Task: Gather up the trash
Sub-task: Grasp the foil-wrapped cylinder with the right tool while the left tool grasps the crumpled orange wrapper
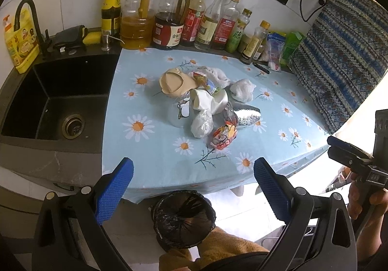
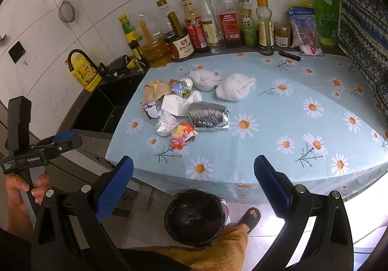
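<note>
Several pieces of trash are lying heaped together on the daisy-print cloth [image 2: 303, 91] covering the counter — a foil-wrapped roll [image 2: 209, 116], two white wads of tissue [image 2: 234, 87], a crumpled colourful wrapper [image 2: 183, 134], a squashed beige paper cup [image 1: 172, 84] and a small knotted plastic bag [image 1: 201, 123]. Both grippers are hovering short of the counter's near edge, above the black-lined bin [image 2: 195, 218] standing on the floor just in front of it: the left gripper [image 1: 193, 187] and the right gripper [image 2: 193, 186] are each showing blue fingers [image 2: 115, 188] spread wide with nothing between them. Nothing looks collected yet, so the step in hand is probably the first reach. The foil roll is lying flat, its long axis running roughly left to right across the right wrist view, one end pointing toward the sink [image 1: 60, 101]; closing across its short width would likely grip best, since foil dents and slips. The wrapper is sitting nearest the edge, just touching the roll's sink-side end — an easy first pick, provided the fingers come down without snagging the cloth.
</note>
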A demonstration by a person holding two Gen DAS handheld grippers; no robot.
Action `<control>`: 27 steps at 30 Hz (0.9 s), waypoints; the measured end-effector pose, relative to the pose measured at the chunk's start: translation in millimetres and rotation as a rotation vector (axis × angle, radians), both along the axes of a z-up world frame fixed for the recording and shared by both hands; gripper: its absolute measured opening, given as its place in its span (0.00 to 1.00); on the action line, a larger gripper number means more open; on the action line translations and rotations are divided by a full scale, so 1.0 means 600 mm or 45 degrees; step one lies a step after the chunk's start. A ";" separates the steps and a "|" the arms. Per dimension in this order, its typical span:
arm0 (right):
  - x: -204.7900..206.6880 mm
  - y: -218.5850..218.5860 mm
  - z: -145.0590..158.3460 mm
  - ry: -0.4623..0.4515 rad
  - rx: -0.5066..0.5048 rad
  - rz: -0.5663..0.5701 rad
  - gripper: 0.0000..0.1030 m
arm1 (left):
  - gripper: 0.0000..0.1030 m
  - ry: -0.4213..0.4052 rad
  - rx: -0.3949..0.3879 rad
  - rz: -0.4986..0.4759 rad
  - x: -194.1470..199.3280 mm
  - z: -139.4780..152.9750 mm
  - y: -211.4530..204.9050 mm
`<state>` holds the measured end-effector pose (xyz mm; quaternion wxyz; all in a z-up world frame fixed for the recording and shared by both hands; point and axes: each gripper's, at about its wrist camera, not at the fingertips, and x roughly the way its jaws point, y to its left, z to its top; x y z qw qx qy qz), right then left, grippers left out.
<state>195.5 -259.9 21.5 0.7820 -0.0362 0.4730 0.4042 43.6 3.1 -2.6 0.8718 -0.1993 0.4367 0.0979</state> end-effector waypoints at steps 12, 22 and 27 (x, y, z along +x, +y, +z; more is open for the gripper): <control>0.117 0.074 -0.085 0.162 -0.058 0.130 0.96 | 0.94 0.083 -0.063 0.081 0.066 -0.053 0.028; 0.204 0.143 -0.175 0.347 -0.129 0.132 0.96 | 0.94 0.179 -0.104 0.140 0.106 -0.101 0.027; 0.199 0.194 -0.198 0.283 -0.229 0.155 0.96 | 0.94 0.216 -0.124 0.158 0.109 -0.117 0.027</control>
